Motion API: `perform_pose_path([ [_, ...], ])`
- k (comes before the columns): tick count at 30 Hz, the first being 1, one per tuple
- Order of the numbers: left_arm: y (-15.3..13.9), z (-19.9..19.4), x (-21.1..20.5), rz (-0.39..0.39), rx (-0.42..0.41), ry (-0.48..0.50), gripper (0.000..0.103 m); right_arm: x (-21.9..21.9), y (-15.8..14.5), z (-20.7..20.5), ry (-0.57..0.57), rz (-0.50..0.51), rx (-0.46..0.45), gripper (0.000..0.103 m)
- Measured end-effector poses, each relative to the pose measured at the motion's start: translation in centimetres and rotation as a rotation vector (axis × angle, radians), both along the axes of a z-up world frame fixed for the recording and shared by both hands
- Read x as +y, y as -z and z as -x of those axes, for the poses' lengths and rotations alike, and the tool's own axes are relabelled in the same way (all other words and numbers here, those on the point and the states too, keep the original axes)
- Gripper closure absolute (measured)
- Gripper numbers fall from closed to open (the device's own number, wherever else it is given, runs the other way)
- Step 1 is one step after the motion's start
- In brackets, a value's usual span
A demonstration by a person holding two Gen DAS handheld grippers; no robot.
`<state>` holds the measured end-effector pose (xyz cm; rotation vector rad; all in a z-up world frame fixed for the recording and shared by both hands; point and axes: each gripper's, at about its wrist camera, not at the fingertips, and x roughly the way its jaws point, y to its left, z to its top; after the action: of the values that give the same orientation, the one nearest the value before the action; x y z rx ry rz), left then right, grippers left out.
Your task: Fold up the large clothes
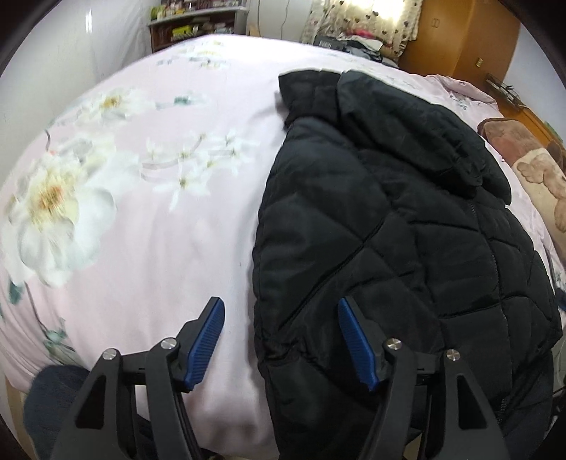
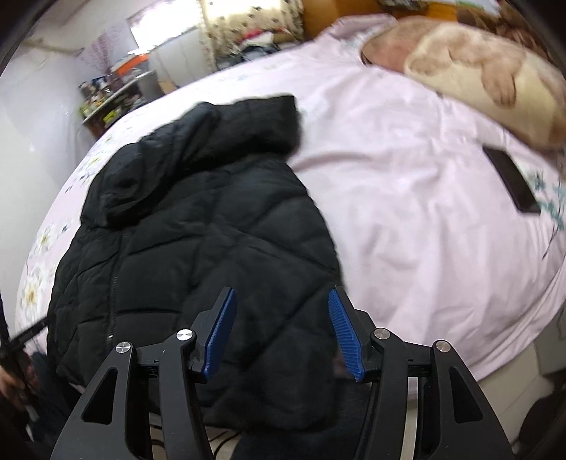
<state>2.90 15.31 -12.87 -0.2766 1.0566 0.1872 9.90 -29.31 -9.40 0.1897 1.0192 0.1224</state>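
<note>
A black quilted hooded jacket [image 1: 389,230] lies on a pink floral bed sheet [image 1: 159,212], hood at the far end, sides folded in so it forms a narrow strip. My left gripper [image 1: 281,311] is open and empty, hovering over the jacket's near left edge. In the right wrist view the jacket [image 2: 198,230] lies left of centre on the sheet [image 2: 406,212]. My right gripper [image 2: 281,304] is open and empty, above the jacket's near right edge.
A black phone [image 2: 511,184] lies on the sheet at the right. A brown and cream plush blanket [image 2: 477,70] sits near the headboard. Shelves [image 1: 191,28] and a wooden cabinet [image 1: 460,35] stand beyond the bed.
</note>
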Motion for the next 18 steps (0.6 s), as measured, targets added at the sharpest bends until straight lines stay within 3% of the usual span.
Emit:
perform_pose_path([
  [4,1.0,0.3,-0.3,0.038,0.011,0.001,0.029,-1.6,2.0,-0.9,0.029,-0.028,0.065,0.047],
  [9,2.1,1.0,-1.8,0.109,0.037,0.028,0.028,-2.0,3.9,-1.2,0.010,-0.131,0.151,0.046],
  [15,3.2,0.9,-2.8,0.088,0.059,0.051,0.025,-1.2,5.4,-1.1,-0.035,-0.192,0.232,0.046],
  [16,3.2,0.6,-2.8,0.085,0.072,0.052,0.028,-1.2,5.4,-1.1,-0.036,-0.196,0.239,0.049],
  [17,3.0,0.4,-3.0,0.077,0.084,0.059,0.039,-0.9,5.4,-1.3,-0.037,-0.195,0.245,0.055],
  [18,2.7,0.2,-3.3,0.073,0.090,0.074,0.048,-0.9,5.2,-1.3,-0.041,-0.204,0.246,0.073],
])
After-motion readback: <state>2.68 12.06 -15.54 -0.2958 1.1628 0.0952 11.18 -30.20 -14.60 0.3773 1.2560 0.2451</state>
